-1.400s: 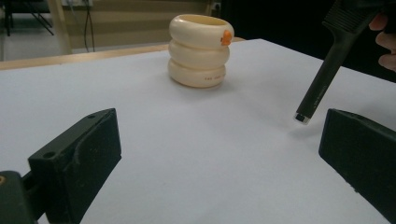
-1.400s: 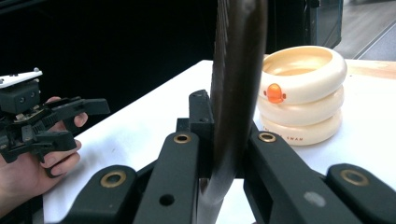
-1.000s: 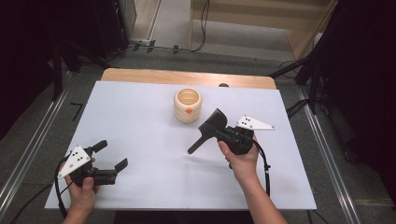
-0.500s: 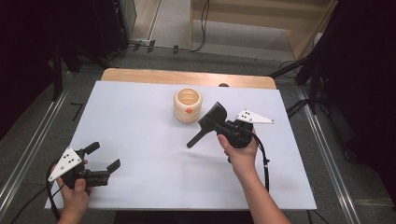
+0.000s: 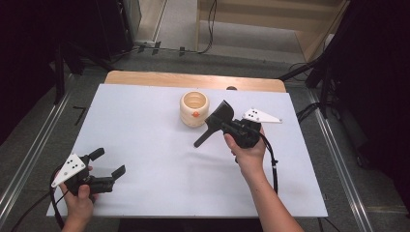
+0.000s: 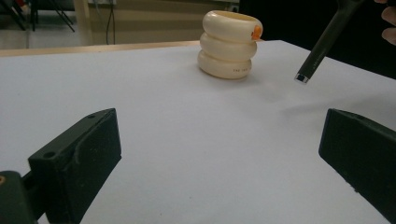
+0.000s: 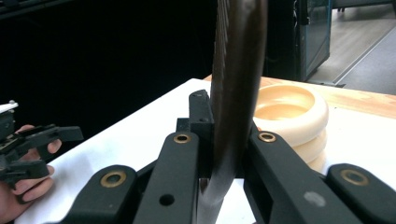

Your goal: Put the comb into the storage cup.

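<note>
The fingers of the left gripper (image 5: 107,162) stand wide apart with nothing between them, low over the near left of the white counter (image 5: 145,125). Farther right, a cream ringed cup (image 5: 194,108) stands upright at the far middle. Just right of it, the right gripper (image 5: 223,126) clamps a black brush (image 5: 215,121), handle slanting down-left.
</note>
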